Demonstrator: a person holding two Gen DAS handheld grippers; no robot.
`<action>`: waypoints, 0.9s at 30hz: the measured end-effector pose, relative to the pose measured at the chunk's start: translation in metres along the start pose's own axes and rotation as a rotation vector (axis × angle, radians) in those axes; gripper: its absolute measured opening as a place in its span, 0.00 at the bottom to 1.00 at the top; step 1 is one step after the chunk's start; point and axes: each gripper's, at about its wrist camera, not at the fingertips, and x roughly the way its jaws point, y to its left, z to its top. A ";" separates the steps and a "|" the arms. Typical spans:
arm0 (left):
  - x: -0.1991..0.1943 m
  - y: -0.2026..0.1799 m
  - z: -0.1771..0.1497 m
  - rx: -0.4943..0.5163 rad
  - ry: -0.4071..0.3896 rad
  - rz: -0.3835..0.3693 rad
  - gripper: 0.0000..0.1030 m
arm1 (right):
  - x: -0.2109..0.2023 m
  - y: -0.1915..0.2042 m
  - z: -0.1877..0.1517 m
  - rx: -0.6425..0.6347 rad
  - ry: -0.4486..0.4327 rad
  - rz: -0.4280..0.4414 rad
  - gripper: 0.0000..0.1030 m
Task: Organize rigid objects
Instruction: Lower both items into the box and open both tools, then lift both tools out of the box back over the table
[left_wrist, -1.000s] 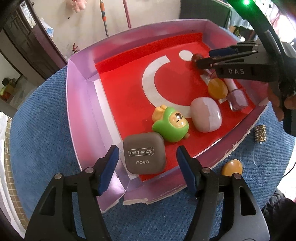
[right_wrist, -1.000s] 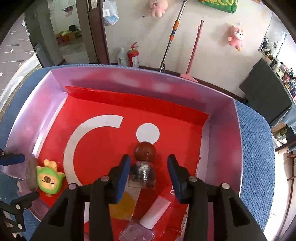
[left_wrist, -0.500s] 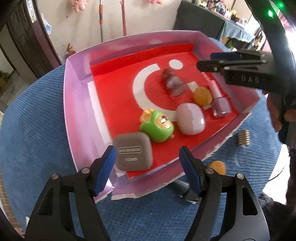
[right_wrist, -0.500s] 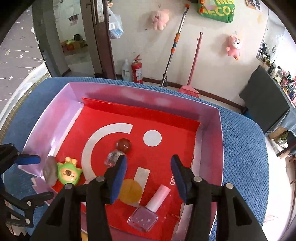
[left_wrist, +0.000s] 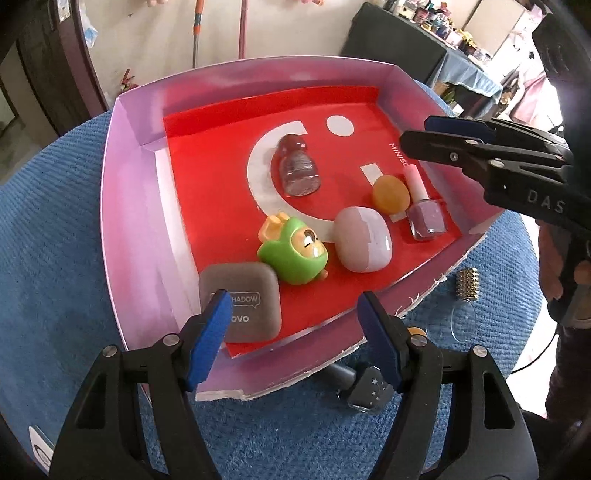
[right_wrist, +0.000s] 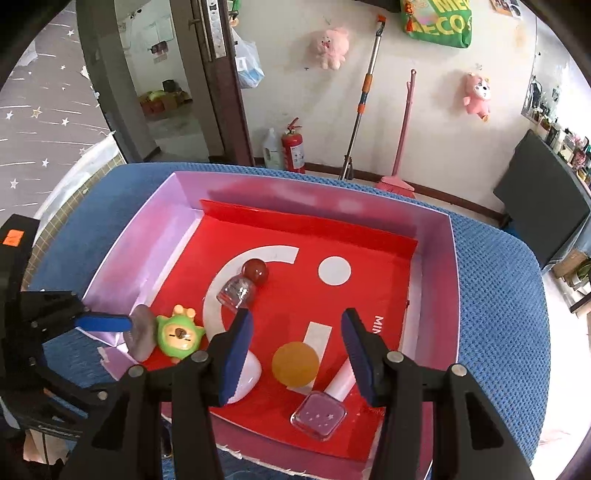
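The blue table cover (left_wrist: 55, 229) carries the shallow purple-walled tray (left_wrist: 125, 206) with its red floor, and 6 items lie inside: the grey eyeshadow case (left_wrist: 247, 291), the pale pink oval case (left_wrist: 364, 240), the green figurine (left_wrist: 293, 251), the red-capped clear bottle (left_wrist: 297, 168), the pink nail polish (left_wrist: 424, 210) and the amber disc (left_wrist: 390, 194). Outside the torn front edge lie a dark starred bottle (left_wrist: 369, 391) and a studded gold cap (left_wrist: 468, 282). The step seems to be fetching the next stray; that calls for lowering onto the dark bottle. The left gripper (left_wrist: 291, 339) tilts steeply down, half open and empty. The right gripper (right_wrist: 295, 349) hangs over the tray, jaws parted after just opening, holding nothing.
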 end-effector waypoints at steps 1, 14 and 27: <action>0.000 -0.001 0.000 -0.001 0.001 -0.003 0.67 | 0.000 0.000 -0.001 0.001 0.000 0.002 0.51; -0.007 -0.008 0.003 -0.017 -0.008 -0.064 0.67 | -0.006 -0.007 -0.005 0.027 -0.013 0.019 0.52; 0.006 -0.009 0.012 -0.033 0.007 -0.085 0.67 | -0.008 -0.015 -0.009 0.048 -0.012 0.033 0.52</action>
